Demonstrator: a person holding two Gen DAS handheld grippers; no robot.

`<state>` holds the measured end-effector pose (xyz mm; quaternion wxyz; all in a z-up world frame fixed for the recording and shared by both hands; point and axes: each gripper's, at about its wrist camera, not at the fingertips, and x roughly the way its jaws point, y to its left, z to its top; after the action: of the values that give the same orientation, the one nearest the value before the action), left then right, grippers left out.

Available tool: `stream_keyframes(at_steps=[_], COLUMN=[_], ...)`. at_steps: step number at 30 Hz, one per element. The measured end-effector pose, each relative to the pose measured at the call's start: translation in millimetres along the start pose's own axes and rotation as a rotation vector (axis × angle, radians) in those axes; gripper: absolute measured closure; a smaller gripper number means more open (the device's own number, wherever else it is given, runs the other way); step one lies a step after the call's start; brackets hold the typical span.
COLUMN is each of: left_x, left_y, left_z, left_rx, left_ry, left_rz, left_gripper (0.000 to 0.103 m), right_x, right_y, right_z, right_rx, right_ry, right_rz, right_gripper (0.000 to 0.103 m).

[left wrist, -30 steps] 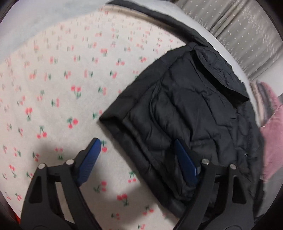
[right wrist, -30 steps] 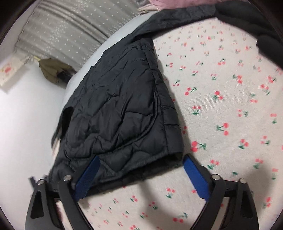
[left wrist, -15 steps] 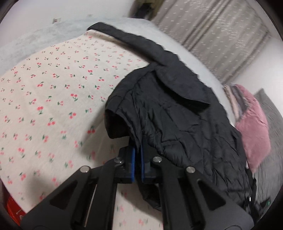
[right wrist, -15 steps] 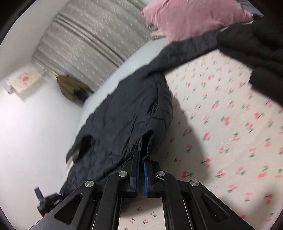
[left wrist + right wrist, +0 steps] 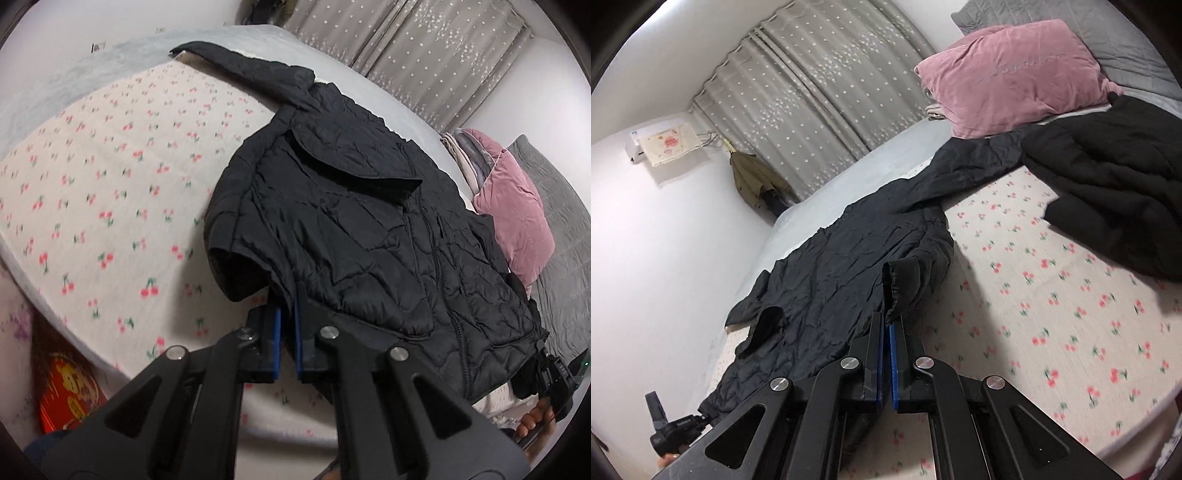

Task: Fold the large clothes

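Observation:
A black quilted jacket (image 5: 354,229) lies on a cherry-print bed cover (image 5: 103,192), its near hem lifted. My left gripper (image 5: 289,314) is shut on the jacket's hem near one bottom corner. In the right wrist view the same jacket (image 5: 849,266) stretches away toward the curtain. My right gripper (image 5: 886,332) is shut on the hem at the other corner and holds it raised. One sleeve (image 5: 975,166) trails toward the pillows. The other gripper shows at the edge of each view, in the left wrist view (image 5: 554,376) and in the right wrist view (image 5: 668,428).
A pink pillow (image 5: 1015,74) and a grey quilt (image 5: 1115,40) lie at the head of the bed. A second black garment (image 5: 1119,184) is heaped on the cover at right. Grey starred curtains (image 5: 820,99) hang behind. A red box (image 5: 66,391) sits below the bed edge.
Both grippers were open over the hem a second ago. They have shut on the hem and lifted it off the cover, pulling back and up.

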<state>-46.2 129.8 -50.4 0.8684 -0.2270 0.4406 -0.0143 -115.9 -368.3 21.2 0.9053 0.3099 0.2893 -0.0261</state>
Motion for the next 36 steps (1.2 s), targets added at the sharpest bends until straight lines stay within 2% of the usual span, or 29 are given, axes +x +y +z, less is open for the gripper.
stream_keyframes(at_steps=[1,3,4,6,7,9,10,11,12,13,17,19,23,24,26,27,29,31,33,34,35,36], left_x=[1,3,2,-2,-6,-16,-18,-17,-11,-5,42,68,108,120,144,155,164,158,150,148,150,155], left_y=[1,11,17,28,30,23,12,-5,-20,-34,-96,-120,-154,-160,-164,-163,-154,-143,-141,-141,-143,-145], left_z=[0,6,8,15,19,24,28,33,36,38,53,62,87,92,97,97,95,101,112,114,114,114], left_rx=[0.001,-0.023,-0.050,-0.122,-0.139,-0.125,-0.086,-0.033,0.014,0.053,0.207,0.257,0.303,0.327,0.380,0.414,0.457,0.465,0.467,0.475,0.494,0.515], left_ry=[0.007,0.011,0.004,-0.033,-0.051,-0.109,-0.136,-0.149,-0.149,-0.142,-0.062,-0.020,-0.016,-0.017,-0.023,-0.039,-0.054,-0.079,-0.142,-0.164,-0.177,-0.160], left_rz=[0.007,0.040,0.048,0.067,0.073,0.088,0.097,0.099,0.100,0.108,0.112,0.133,0.194,0.220,0.342,0.403,0.469,0.477,0.471,0.454,0.435,0.440], left_gripper=[0.090,0.078,0.069,0.065,0.065,0.055,0.044,0.032,0.028,0.028,0.028,0.028,0.028,0.028,0.028,0.028,0.028,0.028,0.028,0.037,0.060,0.075], right_x=[-3,-10,-13,-17,-19,-20,-18,-14,-6,7,65,91,156,167,200,208,223,225,216,210,206,202], right_y=[-2,-8,-12,-21,-24,-23,-20,-17,-13,-5,36,53,82,86,94,95,90,86,83,83,81,81], right_z=[-3,-2,-1,4,9,15,18,21,24,26,29,31,54,57,63,61,49,37,32,32,32,32], right_rx=[-0.009,-0.044,-0.036,0.016,0.029,0.018,0.006,-0.005,-0.018,-0.034,-0.141,-0.175,-0.200,-0.203,-0.209,-0.211,-0.213,-0.221,-0.239,-0.252,-0.264,-0.272], right_ry=[-0.010,-0.057,-0.068,-0.092,-0.107,-0.132,-0.136,-0.130,-0.110,-0.070,0.091,0.157,0.281,0.292,0.328,0.336,0.356,0.384,0.381,0.367,0.357,0.351], right_rz=[-0.031,-0.150,-0.173,-0.172,-0.170,-0.186,-0.183,-0.173,-0.157,-0.138,-0.084,-0.102,-0.104,-0.106,-0.114,-0.118,-0.094,-0.118,-0.143,-0.143,-0.147,-0.159], right_gripper=[0.101,0.100,0.098,0.097,0.092,0.081,0.064,0.039,0.030,0.026,0.026,0.026,0.026,0.026,0.026,0.026,0.026,0.026,0.026,0.026,0.026,0.026])
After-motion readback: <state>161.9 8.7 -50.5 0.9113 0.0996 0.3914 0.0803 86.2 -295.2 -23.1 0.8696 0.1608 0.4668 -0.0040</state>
